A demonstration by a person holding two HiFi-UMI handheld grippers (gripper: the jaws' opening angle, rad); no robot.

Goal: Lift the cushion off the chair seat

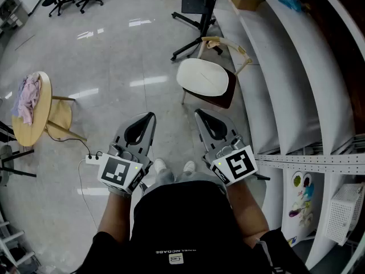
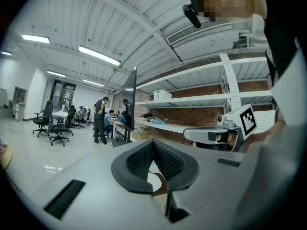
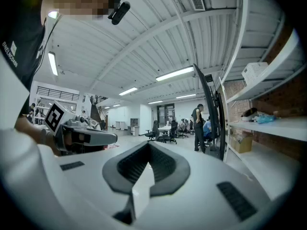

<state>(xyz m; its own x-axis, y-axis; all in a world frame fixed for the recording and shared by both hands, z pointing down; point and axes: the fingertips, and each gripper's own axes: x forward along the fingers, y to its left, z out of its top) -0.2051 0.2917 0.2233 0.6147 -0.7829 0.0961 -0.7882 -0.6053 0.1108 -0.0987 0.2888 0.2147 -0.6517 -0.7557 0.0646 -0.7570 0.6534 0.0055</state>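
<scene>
A white oval cushion (image 1: 202,76) lies on the dark brown seat of a chair (image 1: 228,93) with a curved wooden backrest, ahead of me by the shelving. My left gripper (image 1: 150,116) and right gripper (image 1: 197,113) are held side by side in front of my body. Both are short of the chair and apart from the cushion. Each is shut with nothing between its jaws. In the left gripper view the shut left gripper (image 2: 153,141) shows a sliver of the cushion (image 2: 154,178) through the gap below its tips. The right gripper (image 3: 148,143) points level across the room.
White shelving (image 1: 296,67) runs along the right, close to the chair. A black tripod stand (image 1: 197,21) stands behind the chair. A round wooden side table (image 1: 34,131) with a pink cloth (image 1: 25,99) is at the left, and a power strip (image 1: 91,159) with cable lies on the floor. People stand far off (image 2: 100,121).
</scene>
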